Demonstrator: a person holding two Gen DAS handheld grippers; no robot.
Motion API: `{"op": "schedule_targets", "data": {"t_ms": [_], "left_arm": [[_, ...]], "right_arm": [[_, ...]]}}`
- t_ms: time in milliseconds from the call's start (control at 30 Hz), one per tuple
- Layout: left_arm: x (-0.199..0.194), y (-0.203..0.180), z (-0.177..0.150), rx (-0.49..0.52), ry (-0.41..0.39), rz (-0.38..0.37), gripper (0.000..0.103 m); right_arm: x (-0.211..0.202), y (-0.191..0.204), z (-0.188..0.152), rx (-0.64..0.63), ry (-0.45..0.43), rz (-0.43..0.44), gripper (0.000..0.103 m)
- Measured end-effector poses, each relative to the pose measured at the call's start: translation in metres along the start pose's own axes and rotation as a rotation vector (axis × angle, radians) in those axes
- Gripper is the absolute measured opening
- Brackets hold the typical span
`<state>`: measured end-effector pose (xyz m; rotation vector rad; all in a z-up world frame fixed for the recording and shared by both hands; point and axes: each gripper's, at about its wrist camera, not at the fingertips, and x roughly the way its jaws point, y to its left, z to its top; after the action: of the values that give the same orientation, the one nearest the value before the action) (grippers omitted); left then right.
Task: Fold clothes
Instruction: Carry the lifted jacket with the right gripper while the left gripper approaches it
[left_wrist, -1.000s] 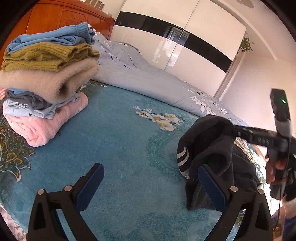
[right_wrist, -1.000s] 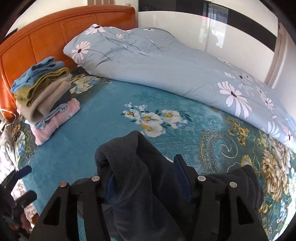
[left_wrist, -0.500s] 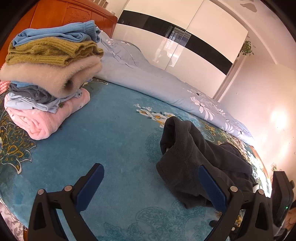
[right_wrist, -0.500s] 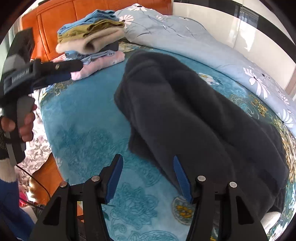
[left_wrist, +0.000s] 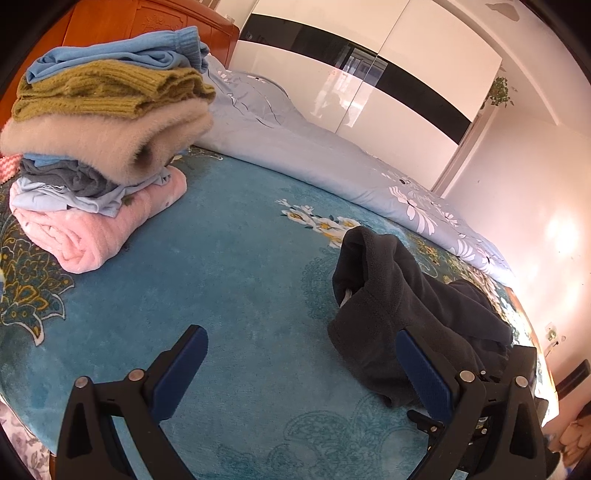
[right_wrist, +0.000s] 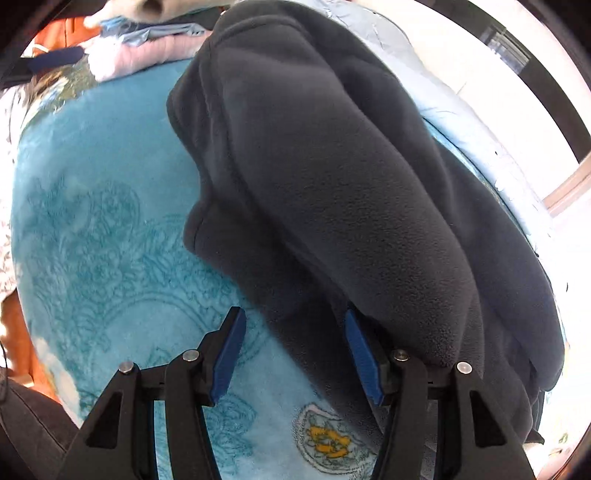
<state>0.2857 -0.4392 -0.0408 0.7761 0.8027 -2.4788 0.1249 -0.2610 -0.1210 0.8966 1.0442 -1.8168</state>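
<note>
A dark grey fleece garment (left_wrist: 402, 295) lies crumpled on the teal bedspread (left_wrist: 229, 280), to the right of my left gripper (left_wrist: 299, 354). That gripper stands wide open over bare bedspread, its right finger beside the garment's near edge. In the right wrist view the same garment (right_wrist: 332, 155) fills the middle. My right gripper (right_wrist: 293, 315) points down at its lower edge. Its jaws stand apart, with the hem reaching in between them; the pads do not press on it. A blue pad of the left gripper (right_wrist: 55, 59) shows at the top left.
A stack of several folded clothes (left_wrist: 99, 147) sits at the back left by the wooden headboard (left_wrist: 147, 26). A light blue flowered quilt (left_wrist: 314, 147) lies along the far side of the bed. White wardrobe doors (left_wrist: 369, 74) stand behind it.
The dark garment, held up by the right gripper a second ago, now lies on the bed. The right gripper has come down low to its near edge. The left gripper has hardly moved.
</note>
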Motion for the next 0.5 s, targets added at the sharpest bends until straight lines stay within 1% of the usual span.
{"op": "schedule_targets", "data": {"t_ms": [33, 67, 100, 133, 167, 233, 333, 400, 433, 500], "left_arm": [[0.002, 0.002, 0.0, -0.003, 0.003, 0.005, 0.103], [0.003, 0.004, 0.0, -0.005, 0.006, 0.006, 0.103], [0.005, 0.006, 0.0, -0.007, 0.009, 0.005, 0.103], [0.007, 0.006, 0.0, -0.002, 0.011, 0.001, 0.103], [0.008, 0.007, 0.0, 0.002, 0.013, -0.003, 0.103], [0.014, 0.007, 0.001, 0.024, 0.021, -0.013, 0.103], [0.028, -0.004, 0.004, 0.136, 0.041, 0.016, 0.103], [0.037, -0.015, 0.006, 0.229, 0.042, 0.035, 0.103], [0.042, -0.021, 0.006, 0.273, 0.046, 0.025, 0.103], [0.056, -0.034, 0.003, 0.355, 0.068, 0.001, 0.103]], "right_arm": [[0.0, -0.001, 0.001, 0.007, -0.007, -0.007, 0.055], [-0.001, -0.002, 0.002, 0.016, -0.014, -0.013, 0.043], [-0.001, -0.003, 0.003, 0.025, -0.021, -0.019, 0.034], [-0.002, -0.004, 0.005, 0.033, -0.028, -0.026, 0.012], [-0.003, -0.008, 0.006, 0.057, -0.034, -0.021, 0.008], [-0.011, -0.019, 0.009, 0.108, -0.062, -0.014, 0.006], [-0.037, -0.046, 0.011, 0.199, -0.14, -0.018, 0.005], [-0.06, -0.077, 0.008, 0.288, -0.21, -0.052, 0.005], [-0.072, -0.094, 0.006, 0.334, -0.244, -0.074, 0.005], [-0.088, -0.13, 0.0, 0.44, -0.29, -0.089, 0.005]]}}
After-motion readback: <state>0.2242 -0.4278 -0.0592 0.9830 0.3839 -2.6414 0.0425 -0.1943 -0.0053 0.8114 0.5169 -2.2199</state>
